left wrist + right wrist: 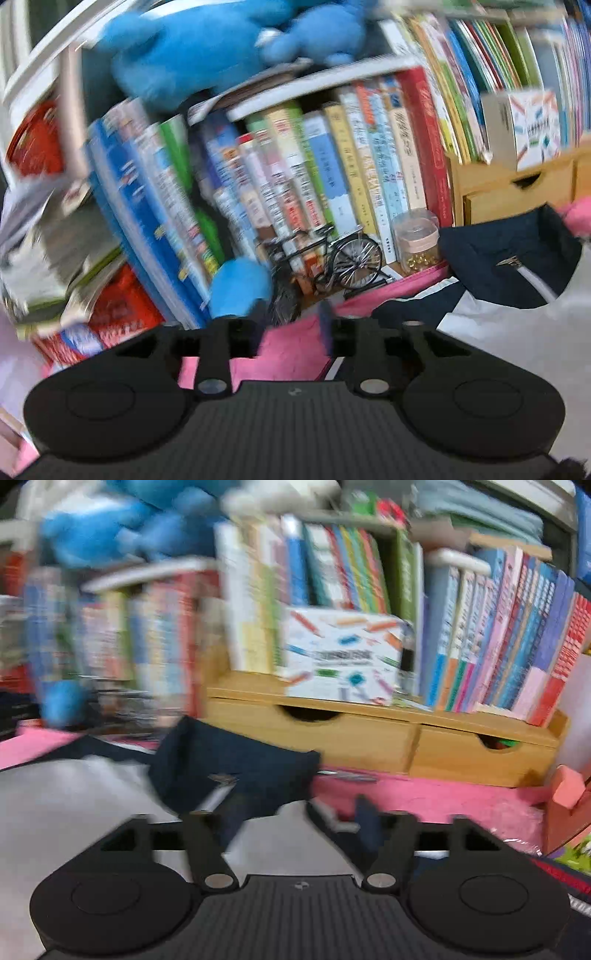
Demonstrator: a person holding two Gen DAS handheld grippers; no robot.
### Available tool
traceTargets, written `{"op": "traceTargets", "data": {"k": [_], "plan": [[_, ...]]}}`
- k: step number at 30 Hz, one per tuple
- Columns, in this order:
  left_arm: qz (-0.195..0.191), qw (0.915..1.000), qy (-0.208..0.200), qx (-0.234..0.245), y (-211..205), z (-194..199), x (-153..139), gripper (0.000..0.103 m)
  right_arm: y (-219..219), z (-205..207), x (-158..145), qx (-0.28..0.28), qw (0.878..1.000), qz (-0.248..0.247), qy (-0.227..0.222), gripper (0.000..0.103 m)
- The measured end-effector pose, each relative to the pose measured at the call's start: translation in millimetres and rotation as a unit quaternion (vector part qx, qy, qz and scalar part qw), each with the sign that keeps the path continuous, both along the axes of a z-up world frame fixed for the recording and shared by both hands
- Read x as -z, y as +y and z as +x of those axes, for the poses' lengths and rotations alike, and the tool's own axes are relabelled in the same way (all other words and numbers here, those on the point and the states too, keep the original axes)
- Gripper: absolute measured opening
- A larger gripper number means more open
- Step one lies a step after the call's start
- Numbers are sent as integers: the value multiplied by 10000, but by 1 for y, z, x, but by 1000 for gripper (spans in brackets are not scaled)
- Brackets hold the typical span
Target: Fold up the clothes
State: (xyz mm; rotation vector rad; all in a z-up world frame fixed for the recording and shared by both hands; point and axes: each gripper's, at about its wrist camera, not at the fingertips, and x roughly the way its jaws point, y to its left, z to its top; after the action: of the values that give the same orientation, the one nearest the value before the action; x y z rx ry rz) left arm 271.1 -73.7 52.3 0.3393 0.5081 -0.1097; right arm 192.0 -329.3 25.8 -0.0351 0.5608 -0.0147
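Two spread claws, left (291, 321) and right (295, 816), low and level over the jacket (236, 768).

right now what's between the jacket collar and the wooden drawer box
In the right wrist view, only a bare strip of pink cloth lies between the navy jacket collar and the wooden drawer box.

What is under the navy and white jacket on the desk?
Under the jacket lies a pink cover, showing beside the collar and by the wooden drawer box. Whatever lies beneath the jacket's middle is covered and cannot be seen.
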Motion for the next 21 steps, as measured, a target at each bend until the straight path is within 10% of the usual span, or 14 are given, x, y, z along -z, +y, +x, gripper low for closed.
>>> {"op": "traceTargets", "data": {"k": [6,13,21], "plan": [[-638,9980,-51,15,94,-90,-24,54,11,-146,-5,-698,9970,43,-320,96],[-268,9957,129,872,119,-230,1,72,77,-295,17,-1180,9922,-136,-371,98],[264,9851,252,1680,101,-310,39,79,198,-346,46,-2428,9574,-1426,-648,102]]}}
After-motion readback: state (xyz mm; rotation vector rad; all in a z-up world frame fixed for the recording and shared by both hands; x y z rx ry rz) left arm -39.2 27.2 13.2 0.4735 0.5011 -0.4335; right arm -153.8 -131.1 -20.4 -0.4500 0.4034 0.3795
